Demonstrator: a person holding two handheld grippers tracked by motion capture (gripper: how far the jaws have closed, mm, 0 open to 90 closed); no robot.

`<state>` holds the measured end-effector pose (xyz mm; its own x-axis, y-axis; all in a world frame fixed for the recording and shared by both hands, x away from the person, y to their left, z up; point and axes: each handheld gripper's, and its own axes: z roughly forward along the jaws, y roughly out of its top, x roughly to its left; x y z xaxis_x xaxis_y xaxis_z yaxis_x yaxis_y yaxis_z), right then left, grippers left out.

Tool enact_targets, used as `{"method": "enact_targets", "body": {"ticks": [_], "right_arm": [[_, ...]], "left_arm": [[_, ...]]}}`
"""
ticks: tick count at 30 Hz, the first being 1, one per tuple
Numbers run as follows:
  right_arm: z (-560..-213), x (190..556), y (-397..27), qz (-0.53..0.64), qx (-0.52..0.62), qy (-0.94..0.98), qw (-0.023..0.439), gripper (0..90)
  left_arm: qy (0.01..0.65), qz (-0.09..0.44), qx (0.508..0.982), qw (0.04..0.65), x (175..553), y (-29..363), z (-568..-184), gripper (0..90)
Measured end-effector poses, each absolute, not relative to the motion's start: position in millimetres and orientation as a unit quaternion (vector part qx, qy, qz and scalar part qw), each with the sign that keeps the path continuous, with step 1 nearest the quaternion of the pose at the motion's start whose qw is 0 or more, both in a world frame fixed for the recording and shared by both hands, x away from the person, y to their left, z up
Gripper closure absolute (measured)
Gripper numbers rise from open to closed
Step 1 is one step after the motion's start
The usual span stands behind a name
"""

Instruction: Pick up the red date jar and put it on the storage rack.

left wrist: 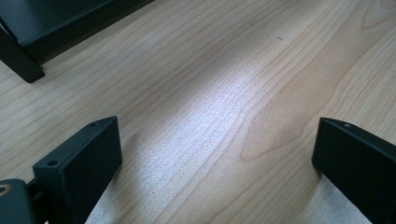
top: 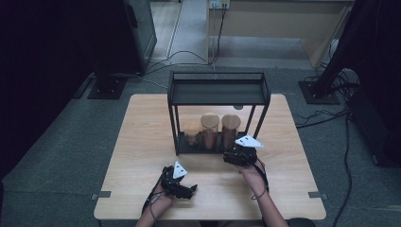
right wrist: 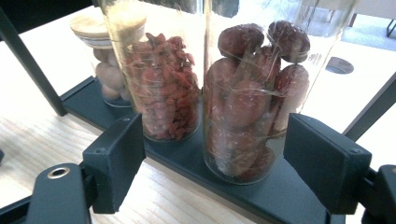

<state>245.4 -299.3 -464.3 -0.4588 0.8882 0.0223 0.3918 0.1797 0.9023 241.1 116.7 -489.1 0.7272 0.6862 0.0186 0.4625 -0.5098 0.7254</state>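
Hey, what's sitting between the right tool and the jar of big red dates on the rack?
Nothing: in the right gripper view, the right tool faces the date jar across bare wooden table and the rack's front edge.

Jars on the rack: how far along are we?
Three jars stand on the rack's bottom shelf: nuts, red berries, dates. Right tongs sit open before the date jar, not gripping. Left tongs open over bare table. What remains is unclear.

Black rack [top: 218, 90], pale wood-grain table [top: 142, 142], dark red dates jar [right wrist: 247, 102], orange-red berries jar [right wrist: 163, 84]
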Motion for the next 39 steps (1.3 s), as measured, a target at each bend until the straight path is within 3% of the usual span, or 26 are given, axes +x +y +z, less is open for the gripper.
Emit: {"method": "enact_targets", "body": {"ticks": [39], "right_arm": [[-479.7, 219.9, -325.9, 0.494, 0.437, 0.702, 0.269, 15.9]], "left_arm": [[0.352, 0.160, 0.848, 0.362, 237.9, 113.9, -489.3, 1.5]]}}
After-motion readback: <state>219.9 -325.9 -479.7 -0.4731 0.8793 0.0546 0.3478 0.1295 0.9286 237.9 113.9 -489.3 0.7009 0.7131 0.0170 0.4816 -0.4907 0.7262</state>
